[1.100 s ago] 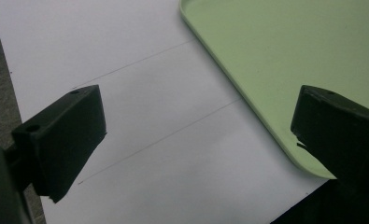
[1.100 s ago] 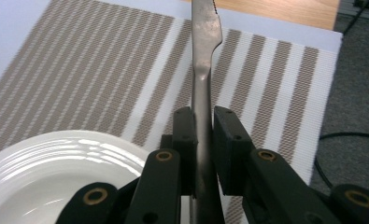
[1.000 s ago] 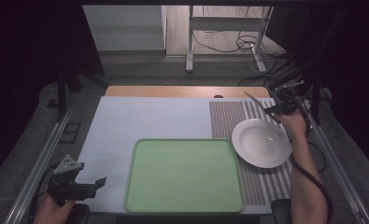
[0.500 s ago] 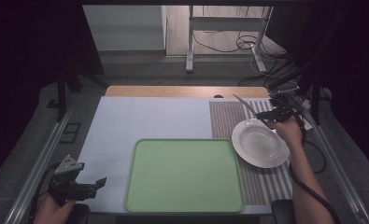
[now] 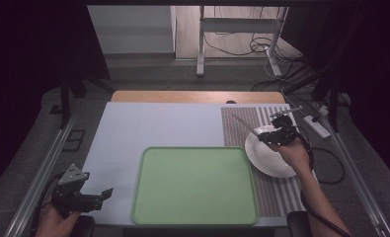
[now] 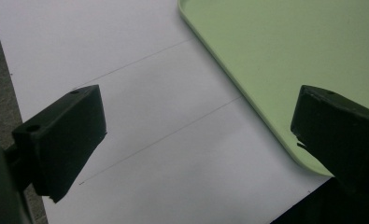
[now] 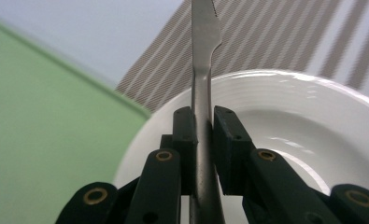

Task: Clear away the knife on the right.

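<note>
Two grippers work at one table [image 5: 133,128], whose pale top carries everything else. Largest on it is the green tray [image 5: 195,185], lying flat near the front edge, its rounded corner also seen in the left gripper view [image 6: 266,70]. To the tray's right lies a striped placemat [image 5: 242,126], brown with pale lines, running from the back of the table toward the front. On that mat sits a white plate [image 5: 266,160], round and shallow, just beside the tray's right rim; in the right gripper view [image 7: 313,121] its ribbed rim and glossy well lie below the jaws.

Next in size, the left gripper [image 5: 91,195] rests low at the front left corner of the table, held in a hand [image 5: 54,222], pointing toward the tray. Its jaws stand wide apart with only bare table surface between them [image 6: 196,140], grasping nothing.

Over the plate's far rim, the right gripper [image 5: 266,136] is carried by a hand [image 5: 293,153]. Its jaws are clenched on the handle of a table knife [image 7: 203,70], the pads pressing both flat sides. Smallest of all, the knife points away from the hand, its serrated tip reaching over the striped mat beyond the plate, held clear of the plate.
</note>
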The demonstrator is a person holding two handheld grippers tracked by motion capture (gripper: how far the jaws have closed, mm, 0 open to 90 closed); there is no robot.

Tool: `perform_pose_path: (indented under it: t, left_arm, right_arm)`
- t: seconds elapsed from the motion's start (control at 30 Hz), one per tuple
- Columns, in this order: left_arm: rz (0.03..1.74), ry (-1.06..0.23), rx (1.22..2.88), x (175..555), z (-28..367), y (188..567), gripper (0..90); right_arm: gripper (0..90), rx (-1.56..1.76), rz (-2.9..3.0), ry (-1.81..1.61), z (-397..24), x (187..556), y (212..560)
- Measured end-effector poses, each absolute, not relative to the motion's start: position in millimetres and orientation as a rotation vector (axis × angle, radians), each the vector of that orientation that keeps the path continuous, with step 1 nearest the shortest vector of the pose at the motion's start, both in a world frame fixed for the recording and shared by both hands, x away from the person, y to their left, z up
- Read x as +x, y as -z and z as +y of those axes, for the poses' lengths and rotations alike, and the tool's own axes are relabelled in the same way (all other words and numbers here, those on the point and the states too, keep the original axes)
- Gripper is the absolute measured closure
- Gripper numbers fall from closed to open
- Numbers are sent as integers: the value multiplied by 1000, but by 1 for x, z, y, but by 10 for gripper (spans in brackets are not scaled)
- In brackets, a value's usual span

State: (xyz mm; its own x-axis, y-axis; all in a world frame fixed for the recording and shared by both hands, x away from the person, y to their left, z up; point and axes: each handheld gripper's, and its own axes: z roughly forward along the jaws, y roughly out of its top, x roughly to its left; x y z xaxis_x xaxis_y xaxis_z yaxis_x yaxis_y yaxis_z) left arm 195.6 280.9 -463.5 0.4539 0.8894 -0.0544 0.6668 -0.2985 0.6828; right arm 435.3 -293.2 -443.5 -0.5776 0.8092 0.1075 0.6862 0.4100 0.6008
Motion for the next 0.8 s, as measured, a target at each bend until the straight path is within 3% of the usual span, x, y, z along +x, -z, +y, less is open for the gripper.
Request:
perform_pose_path:
  t: [0.8]
  left_arm:
    - [1291, -449, 2073, 196, 280, 464, 35]
  right_arm:
    - [802, 1132, 2682, -840, -236, 354, 464]
